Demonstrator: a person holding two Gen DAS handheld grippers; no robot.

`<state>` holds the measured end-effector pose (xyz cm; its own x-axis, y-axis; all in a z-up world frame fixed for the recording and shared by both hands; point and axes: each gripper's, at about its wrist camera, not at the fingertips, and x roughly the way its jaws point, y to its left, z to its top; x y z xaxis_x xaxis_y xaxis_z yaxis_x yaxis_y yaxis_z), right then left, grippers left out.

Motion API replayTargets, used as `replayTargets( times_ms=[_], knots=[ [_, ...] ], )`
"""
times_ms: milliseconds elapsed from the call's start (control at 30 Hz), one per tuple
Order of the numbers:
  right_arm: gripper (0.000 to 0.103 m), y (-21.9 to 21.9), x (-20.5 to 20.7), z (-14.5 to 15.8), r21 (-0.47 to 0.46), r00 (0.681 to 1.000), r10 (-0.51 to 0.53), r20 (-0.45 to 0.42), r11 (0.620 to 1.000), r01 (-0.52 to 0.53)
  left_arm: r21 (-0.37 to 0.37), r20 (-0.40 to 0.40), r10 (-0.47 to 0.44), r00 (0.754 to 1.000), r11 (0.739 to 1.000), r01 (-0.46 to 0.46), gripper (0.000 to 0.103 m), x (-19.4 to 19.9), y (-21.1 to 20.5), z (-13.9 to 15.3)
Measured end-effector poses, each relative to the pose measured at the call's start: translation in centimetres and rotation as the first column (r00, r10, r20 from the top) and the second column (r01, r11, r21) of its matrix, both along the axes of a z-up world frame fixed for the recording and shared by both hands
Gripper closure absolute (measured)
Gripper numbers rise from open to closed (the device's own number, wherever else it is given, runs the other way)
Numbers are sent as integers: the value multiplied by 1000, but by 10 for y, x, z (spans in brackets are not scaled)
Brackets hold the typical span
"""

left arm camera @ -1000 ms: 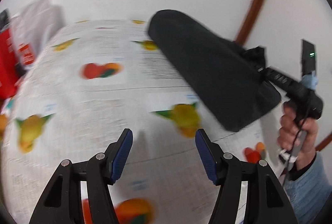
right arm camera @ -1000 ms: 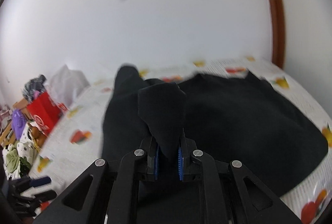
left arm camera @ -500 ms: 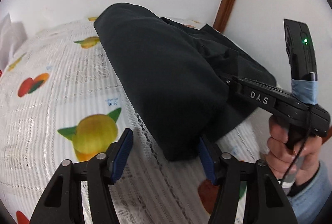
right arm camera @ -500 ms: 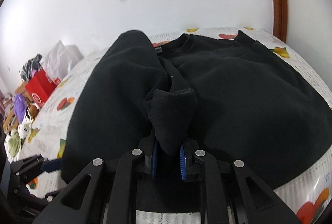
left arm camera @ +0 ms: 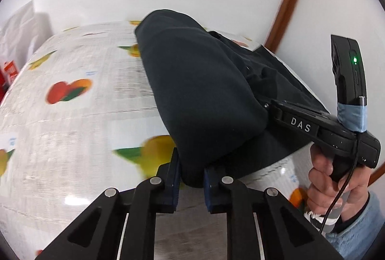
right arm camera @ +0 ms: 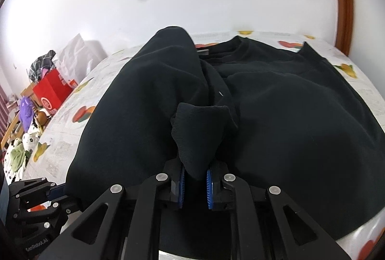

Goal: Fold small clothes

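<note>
A black sweatshirt lies on the fruit-print tablecloth, its left side folded over toward the middle. In the left wrist view my left gripper has its jaws closing on the near corner of that fold, and the blue pads press the cloth. My right gripper is shut on the ribbed sleeve cuff, low over the shirt's body. From the left wrist view, the right gripper reaches in from the right, held by a hand. The left gripper shows at the lower left of the right wrist view.
A red box, a white bag and a heap of clothes sit beyond the table's left end. A white wall with a brown trim strip stands close behind the table.
My left gripper came in to the folded corner and its jaws narrowed onto the cloth. The right gripper sank toward the shirt's body with the cuff still held.
</note>
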<state>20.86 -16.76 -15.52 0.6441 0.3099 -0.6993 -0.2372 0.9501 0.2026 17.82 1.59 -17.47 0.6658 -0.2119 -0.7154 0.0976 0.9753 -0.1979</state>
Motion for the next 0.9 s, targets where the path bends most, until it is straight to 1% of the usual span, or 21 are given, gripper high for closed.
replayTargets(
  times_ms=[67,233,300,400,500,567,633,700,733,767,800,833,867,900],
  knots=[
    [90,17,2,0,8,1000,15,-6,1000,-15,8,-4,28,1000,1000,-28,88,-4,19,2],
    [90,64,5,0,18,996,86,-12,996,-86,-6,-21,92,996,996,-92,88,-22,66,4],
    [90,77,4,1,19,994,111,-10,994,-111,-4,-20,113,993,994,-113,88,-27,77,4],
    [90,93,0,1,14,989,147,1,989,-147,-30,-28,131,991,991,-131,88,-37,90,1],
    [90,94,-9,4,12,988,157,7,988,-157,-36,-27,113,993,993,-114,87,-46,91,1],
    [90,85,-14,8,39,989,148,11,988,-148,-26,-23,100,995,995,-101,84,-46,88,0],
    [89,74,-21,12,71,991,133,21,988,-134,-23,-21,86,996,996,-87,83,-45,81,-1],
    [88,67,-24,14,83,992,125,18,989,-126,-22,-19,63,998,998,-64,83,-44,75,-1],
    [86,65,-25,14,65,993,117,11,991,-117,-19,-20,55,998,998,-56,80,-44,74,0],
    [83,65,-26,14,53,994,113,10,992,-114,-25,-22,49,999,998,-49,74,-44,75,-1],
    [79,62,-27,16,40,994,104,15,994,-105,-39,-26,44,999,998,-45,70,-45,75,-2],
    [71,62,-27,16,38,995,98,15,994,-98,-64,-33,33,999,997,-36,62,-45,75,-3],
    [69,64,-27,17,42,996,92,11,995,-93,-77,-32,24,999,997,-26,57,-44,77,-5],
    [64,64,-25,17,60,996,87,8,994,-87,-77,-27,15,1000,997,-17,54,-43,75,-5]
  ],
)
